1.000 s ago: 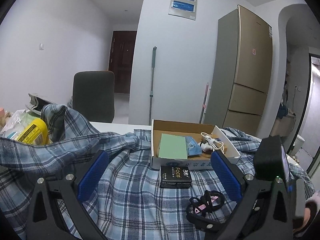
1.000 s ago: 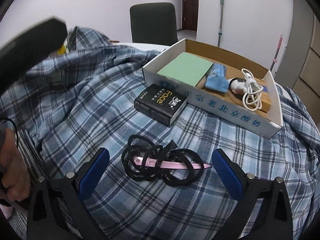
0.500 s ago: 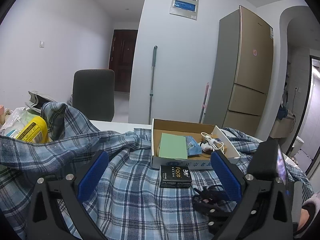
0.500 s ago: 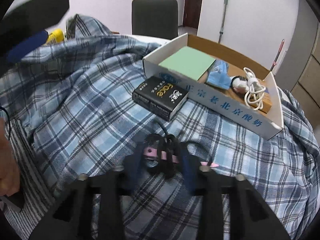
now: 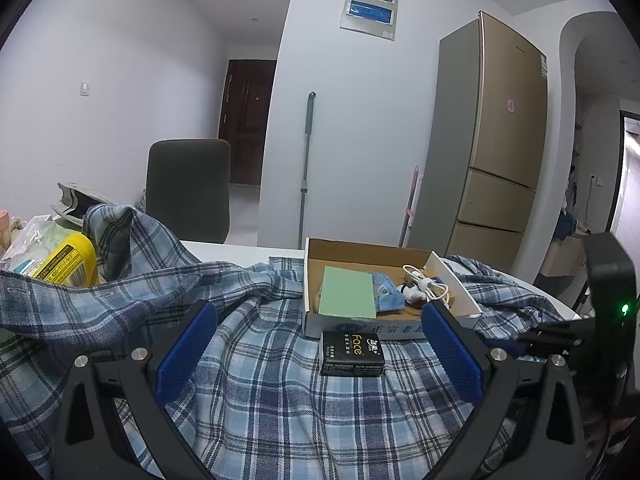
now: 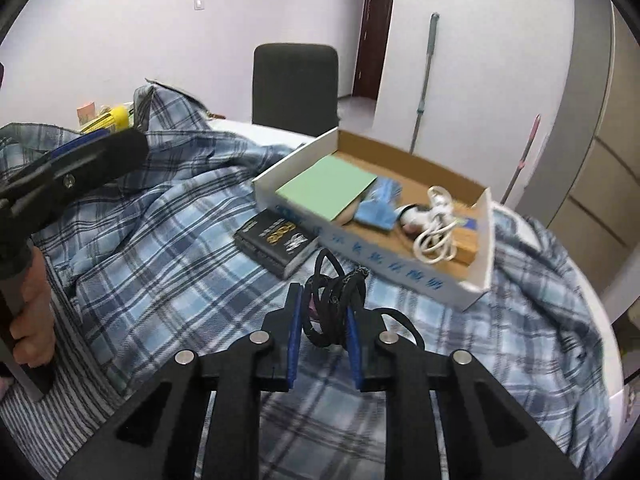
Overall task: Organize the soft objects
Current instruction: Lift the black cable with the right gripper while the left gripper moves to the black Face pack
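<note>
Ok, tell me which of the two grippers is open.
The left gripper: its jaws stand wide apart above the plaid shirt with nothing between them. The right gripper is shut on the bundle of black hair ties.

Chair [image 5: 188, 190], fridge [image 5: 494, 136], mop [image 5: 306, 168]

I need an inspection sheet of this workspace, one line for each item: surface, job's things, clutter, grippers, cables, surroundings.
Surface: white table, mostly under a blue plaid shirt.
Job's things: black hair ties; cardboard box holding a green pad and blue cloth.
Clutter: black packet before the box; yellow bottle.
Grippers: right gripper shut on the hair ties, lifted clear of the shirt; left gripper open, empty.
Cables: white cable, coiled in the box.
Surroundings: chair, fridge, mop handle.
</note>
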The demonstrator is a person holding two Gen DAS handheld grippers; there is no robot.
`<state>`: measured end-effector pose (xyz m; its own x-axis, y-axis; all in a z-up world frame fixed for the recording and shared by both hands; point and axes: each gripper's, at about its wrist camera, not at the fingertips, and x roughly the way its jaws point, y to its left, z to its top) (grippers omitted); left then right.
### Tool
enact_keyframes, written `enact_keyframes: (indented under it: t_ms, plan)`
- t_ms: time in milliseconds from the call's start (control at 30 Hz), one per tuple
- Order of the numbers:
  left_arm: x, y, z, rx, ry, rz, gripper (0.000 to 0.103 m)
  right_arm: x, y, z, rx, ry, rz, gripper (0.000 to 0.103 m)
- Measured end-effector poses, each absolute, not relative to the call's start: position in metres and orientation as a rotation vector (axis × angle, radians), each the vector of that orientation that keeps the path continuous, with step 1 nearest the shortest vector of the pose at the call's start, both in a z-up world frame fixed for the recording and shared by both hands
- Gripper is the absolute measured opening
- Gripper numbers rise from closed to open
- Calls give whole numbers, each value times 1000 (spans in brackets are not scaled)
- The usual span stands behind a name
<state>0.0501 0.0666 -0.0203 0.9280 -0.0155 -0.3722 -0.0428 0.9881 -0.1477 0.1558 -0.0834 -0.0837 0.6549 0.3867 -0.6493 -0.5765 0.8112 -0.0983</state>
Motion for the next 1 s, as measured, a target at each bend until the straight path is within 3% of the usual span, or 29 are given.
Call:
enact_keyframes:
  t_ms: [400, 867, 1000]
  plan:
    - [63, 74, -19, -183, 429, 54, 103, 169, -106, -87, -212, 621, 540, 19]
    - [132, 41, -29, -96, 573, 29, 103, 180, -127, -91, -121, 645, 439, 19]
    - [148, 39, -42, -64, 601, 57, 97, 187, -129, -96, -110, 685, 418, 19]
